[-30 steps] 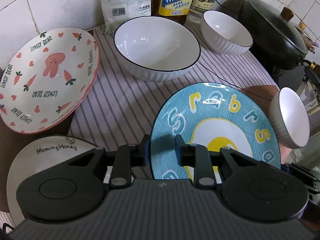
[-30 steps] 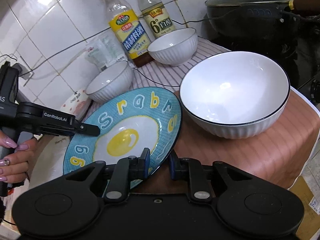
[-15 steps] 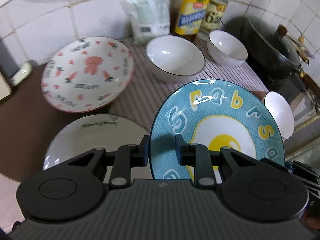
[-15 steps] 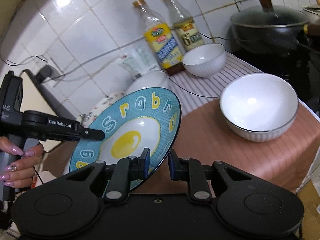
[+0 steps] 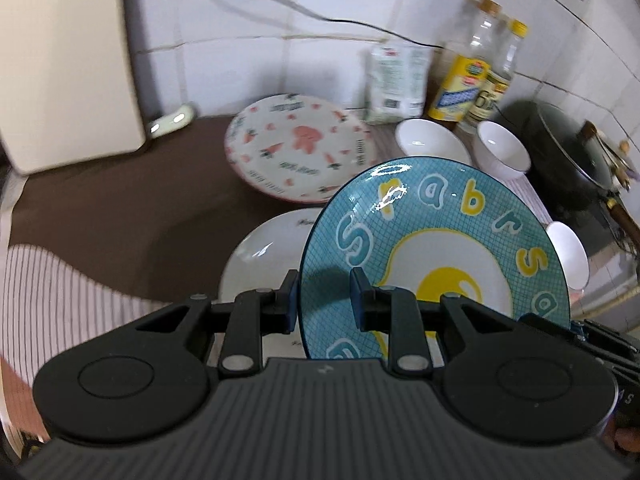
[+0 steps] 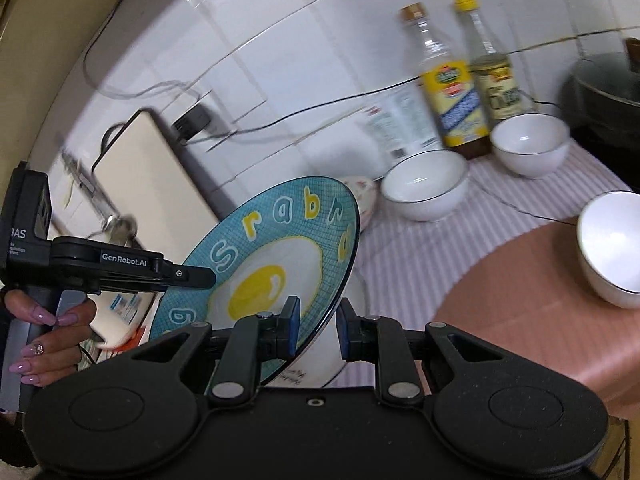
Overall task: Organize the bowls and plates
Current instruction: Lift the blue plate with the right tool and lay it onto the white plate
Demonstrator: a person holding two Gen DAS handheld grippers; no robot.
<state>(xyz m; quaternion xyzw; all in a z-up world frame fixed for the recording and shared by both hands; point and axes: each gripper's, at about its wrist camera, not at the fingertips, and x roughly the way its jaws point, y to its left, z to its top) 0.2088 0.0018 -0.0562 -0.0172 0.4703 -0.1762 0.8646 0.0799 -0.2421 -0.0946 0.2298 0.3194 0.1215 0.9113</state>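
Observation:
A blue plate (image 5: 436,256) with a fried-egg picture and yellow letters is held up in the air, tilted, by both grippers. My left gripper (image 5: 324,300) is shut on its left rim. My right gripper (image 6: 318,328) is shut on its near rim. The left gripper also shows in the right wrist view (image 6: 192,278), clamped on the plate (image 6: 272,256). Below lies a white plate (image 5: 264,256). Behind it lies a pink rabbit plate (image 5: 300,148). Two white bowls (image 5: 430,144) (image 5: 502,150) stand at the back, a third (image 6: 612,248) on the right.
Two sauce bottles (image 5: 460,88) (image 5: 496,84) and a white bag (image 5: 396,80) stand against the tiled wall. A dark lidded pot (image 5: 576,160) is at the far right. A cream board (image 5: 68,60) leans at the left. A cable runs along the wall.
Both grippers have lifted the blue plate higher and drawn it back to the left. The counter and the bowls look smaller and farther away.

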